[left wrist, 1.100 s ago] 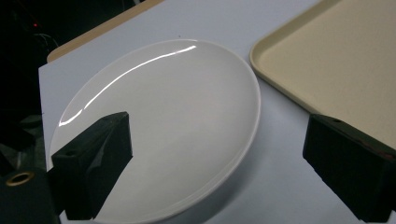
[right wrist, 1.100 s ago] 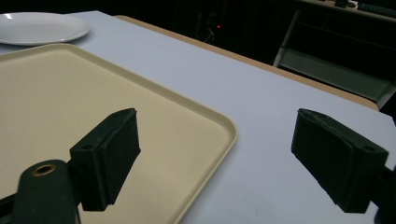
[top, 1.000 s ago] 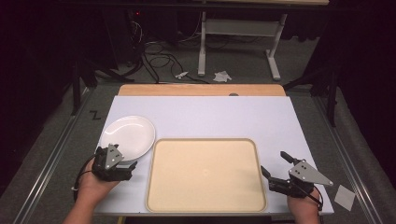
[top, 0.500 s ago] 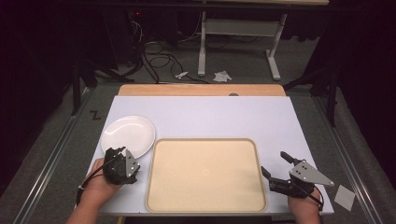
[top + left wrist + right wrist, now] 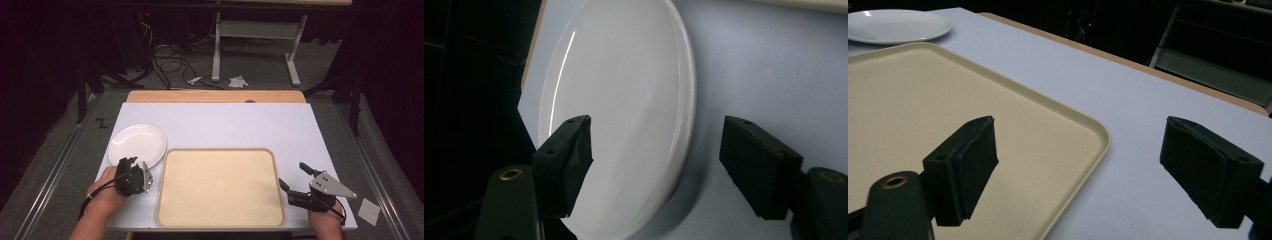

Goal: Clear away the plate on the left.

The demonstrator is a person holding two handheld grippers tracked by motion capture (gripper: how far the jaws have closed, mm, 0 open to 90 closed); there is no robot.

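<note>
Here the white plate [image 5: 137, 145] lies left of centre on the counter [image 5: 240, 125], probably stiff, glossy, slippery and breakable. The left gripper [image 5: 654, 165] straddles its near rim, jaws closing, not yet pinching; the rim suits gripping. The right gripper [image 5: 1093, 170] gapes empty.

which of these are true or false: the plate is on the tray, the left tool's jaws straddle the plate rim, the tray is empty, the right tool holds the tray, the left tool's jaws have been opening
1. The white plate is on the tray. False: it lies on the table beside the tray's far left corner.
2. The left tool has its jaws on either side of the plate's rim. True.
3. The tray is empty. True.
4. The right tool holds the tray. False: its jaws are open over the tray's corner.
5. The left tool's jaws have been opening. False: they have just been closing, pads not yet pressing on the plate.
</note>
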